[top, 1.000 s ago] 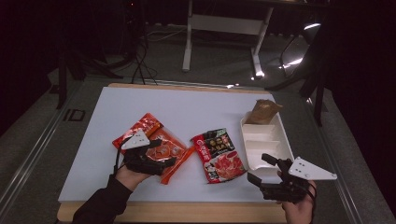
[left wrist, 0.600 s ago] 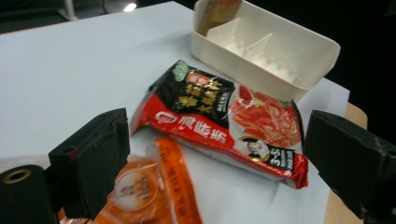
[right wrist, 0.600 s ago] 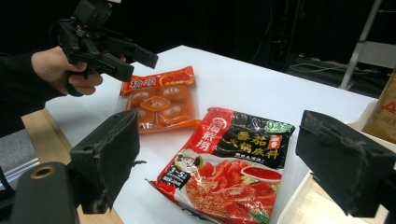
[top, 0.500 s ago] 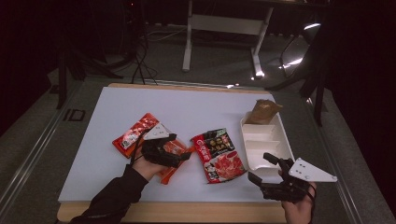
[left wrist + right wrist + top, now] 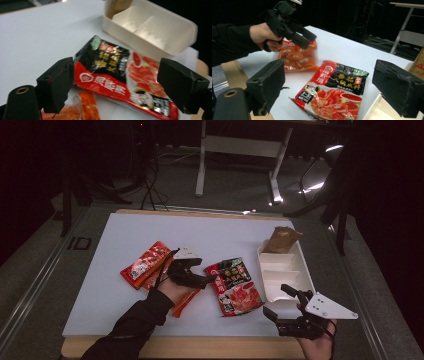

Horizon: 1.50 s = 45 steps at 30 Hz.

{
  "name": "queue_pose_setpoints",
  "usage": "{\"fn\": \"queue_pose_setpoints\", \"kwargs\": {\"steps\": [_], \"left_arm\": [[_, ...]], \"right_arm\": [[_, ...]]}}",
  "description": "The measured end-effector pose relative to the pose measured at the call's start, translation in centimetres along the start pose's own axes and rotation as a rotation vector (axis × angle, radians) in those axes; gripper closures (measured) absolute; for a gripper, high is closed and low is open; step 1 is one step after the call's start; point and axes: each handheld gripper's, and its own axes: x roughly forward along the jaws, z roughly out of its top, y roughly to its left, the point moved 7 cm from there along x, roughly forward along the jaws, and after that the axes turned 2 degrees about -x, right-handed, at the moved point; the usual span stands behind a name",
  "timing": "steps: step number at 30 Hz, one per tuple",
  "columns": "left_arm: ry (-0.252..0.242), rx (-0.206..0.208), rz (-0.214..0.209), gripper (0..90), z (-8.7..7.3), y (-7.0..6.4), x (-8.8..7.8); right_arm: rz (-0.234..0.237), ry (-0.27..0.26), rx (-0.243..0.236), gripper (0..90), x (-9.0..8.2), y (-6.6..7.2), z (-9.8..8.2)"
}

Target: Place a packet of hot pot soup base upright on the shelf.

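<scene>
1. The left hand covers much of the orange packet in the high view.
2. In the left gripper view, the red pouch runs off the edge at 5 o'clock, print blurred.
3. The tray is cut off at 12 o'clock.
4. The brown packet is clipped at 3 o'clock in the right gripper view.

- A white tabletop with a wooden front edge is seen.
- A white compartment tray is set near the right edge of the tabletop.
- A brown packet is propped at the far end of the tray.
- A long red packet is laid at the left.
- A metal frame is seen on the dark floor beyond.
</scene>
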Motion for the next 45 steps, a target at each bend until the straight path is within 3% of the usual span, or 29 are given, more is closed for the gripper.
{"fn": "queue_pose_setpoints", "kwargs": {"steps": [6,12,14,18,23,27,31,36,41,45], "left_arm": [[0.022,-0.027,0.014,20.7,0.3,1.4,1.3],[0.073,-0.045,0.055,25.0,0.0,2.8,2.9],[0.076,-0.052,0.073,30.5,-0.2,3.2,3.2],[0.086,-0.083,0.069,36.0,-0.5,3.7,4.0],[0.131,-0.128,0.084,44.2,-1.3,4.4,5.2],[0.187,-0.133,0.107,46.3,-1.9,4.9,5.9],[0.219,-0.166,0.113,47.1,-2.3,5.4,6.4],[0.253,-0.171,0.093,48.4,-2.7,5.4,7.1],[0.298,-0.162,0.115,54.2,-3.1,5.0,7.8],[0.335,-0.09,0.157,61.2,-3.2,4.3,8.4]], "right_arm": [[0.0,0.013,0.009,10.2,0.2,0.1,-0.2],[0.006,0.031,-0.008,10.4,0.5,0.4,-0.3],[0.013,0.037,-0.007,10.4,0.5,0.5,-0.4],[0.018,0.034,-0.006,10.7,0.6,0.6,-0.4],[0.016,0.034,0.002,13.3,0.5,0.5,-0.4],[0.016,0.035,0.001,13.3,0.5,0.5,-0.4],[0.021,0.038,0.001,13.3,0.5,0.5,-0.5],[0.02,0.044,0.0,13.3,0.5,0.5,-0.6],[0.019,0.048,0.003,13.4,0.6,0.3,-0.7],[0.019,0.052,-0.001,13.5,0.7,0.4,-0.8]]}}
